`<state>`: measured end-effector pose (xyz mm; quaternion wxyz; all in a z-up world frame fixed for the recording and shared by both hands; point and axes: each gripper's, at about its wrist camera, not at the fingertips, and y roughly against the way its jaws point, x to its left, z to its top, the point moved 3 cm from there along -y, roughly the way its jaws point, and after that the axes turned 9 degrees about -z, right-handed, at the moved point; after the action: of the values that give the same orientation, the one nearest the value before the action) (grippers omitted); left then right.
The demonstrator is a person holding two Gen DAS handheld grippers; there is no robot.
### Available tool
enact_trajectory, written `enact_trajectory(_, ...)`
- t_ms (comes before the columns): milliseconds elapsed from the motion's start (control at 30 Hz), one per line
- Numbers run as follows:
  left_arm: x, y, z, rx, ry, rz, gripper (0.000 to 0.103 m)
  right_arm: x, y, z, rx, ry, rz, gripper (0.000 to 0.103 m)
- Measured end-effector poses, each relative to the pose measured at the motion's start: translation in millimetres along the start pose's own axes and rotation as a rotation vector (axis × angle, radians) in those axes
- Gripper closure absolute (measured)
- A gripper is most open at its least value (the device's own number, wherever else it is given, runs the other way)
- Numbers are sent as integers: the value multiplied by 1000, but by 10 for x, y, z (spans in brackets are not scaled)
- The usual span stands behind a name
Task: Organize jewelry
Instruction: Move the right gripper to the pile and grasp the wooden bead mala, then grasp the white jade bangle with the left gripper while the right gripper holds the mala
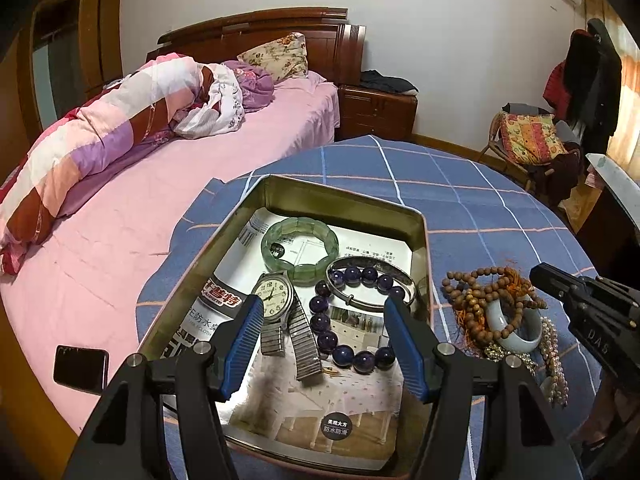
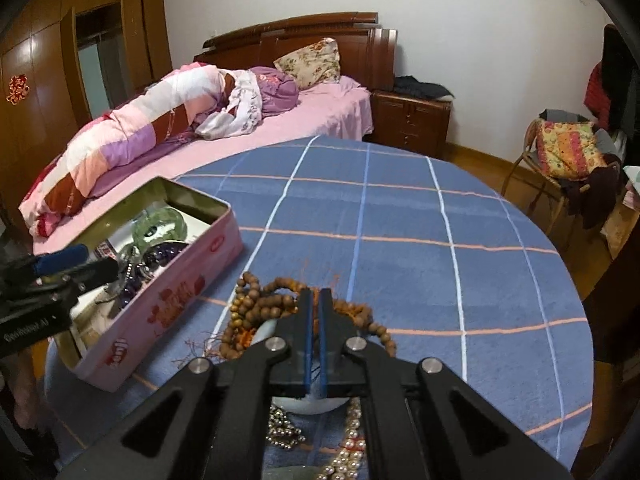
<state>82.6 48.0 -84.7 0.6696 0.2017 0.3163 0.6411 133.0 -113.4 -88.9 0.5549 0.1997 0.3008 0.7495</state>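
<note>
An open pink tin [image 1: 421,240] [image 2: 168,300] holds a green stone bracelet [image 1: 300,249], a silver watch [image 1: 276,300], a dark purple bead bracelet [image 1: 352,354] and a silver bangle [image 1: 404,276]. My left gripper [image 1: 324,308] is open and empty above the tin. To the tin's right lies a pile: brown wooden beads [image 1: 480,304] [image 2: 260,304], a pale jade bangle [image 1: 516,338], pearl strands [image 1: 554,364] [image 2: 352,440]. My right gripper [image 2: 315,294] is shut and empty over this pile; it also shows in the left wrist view [image 1: 538,274].
The round table has a blue checked cloth [image 2: 400,220]. A pink bed [image 1: 120,220] with a rolled quilt lies left, with a black phone [image 1: 80,368] on it. A chair with cushions [image 2: 568,156] stands at the right.
</note>
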Motion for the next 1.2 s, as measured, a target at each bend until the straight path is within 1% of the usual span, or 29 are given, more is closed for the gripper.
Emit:
enact_trajectory(33,-2,-1,-2,1,-1,-2,40,-2,-26,18,4,-5,9,98)
enact_trajectory(67,-3,0,-3,2,-2,-1,40,-5,-58,27,7,-6,9,87)
enact_trajectory(100,-2,3,0,1,-3,-2,40,1,-104,27,18,1,8,58)
enact_trajectory(167,5,5,4,0,0,-2,40,23,-133,21,9,8,3,24)
enact_trajectory(200,9,3,5,1,2,-4,40,43,-151,19,6,23,-10,24)
enact_trajectory(267,15,-8,2,5,5,-5,40,95,-223,6,34,57,-16,24)
enact_trajectory(333,16,-16,1,10,5,-7,40,154,-325,-24,76,97,-10,28)
enact_trajectory(367,14,-16,-1,11,3,-8,40,157,-342,-37,80,109,-18,36)
enact_trajectory(433,15,-9,3,9,1,-6,40,165,-322,-22,59,120,-28,51)
enact_trajectory(467,17,-4,6,8,2,-6,40,150,-304,-7,56,112,-21,79)
enact_trajectory(500,20,-2,9,7,5,-7,40,135,-299,4,65,94,1,83)
enact_trajectory(533,23,2,13,6,7,-9,40,116,-281,12,63,77,13,84)
enact_trajectory(600,20,16,15,3,9,-13,40,105,-239,13,43,71,7,86)
enact_trajectory(700,-12,48,20,-3,5,-25,40,42,-154,26,15,24,15,86)
enact_trajectory(867,-174,130,22,-18,-24,-67,40,-111,188,75,-81,-54,14,87)
enact_trajectory(1033,-428,125,-6,-7,-82,-100,40,-251,447,149,-147,-100,11,87)
enact_trajectory(1200,-683,121,-49,-2,-154,-132,40,-404,498,111,-158,-131,-23,87)
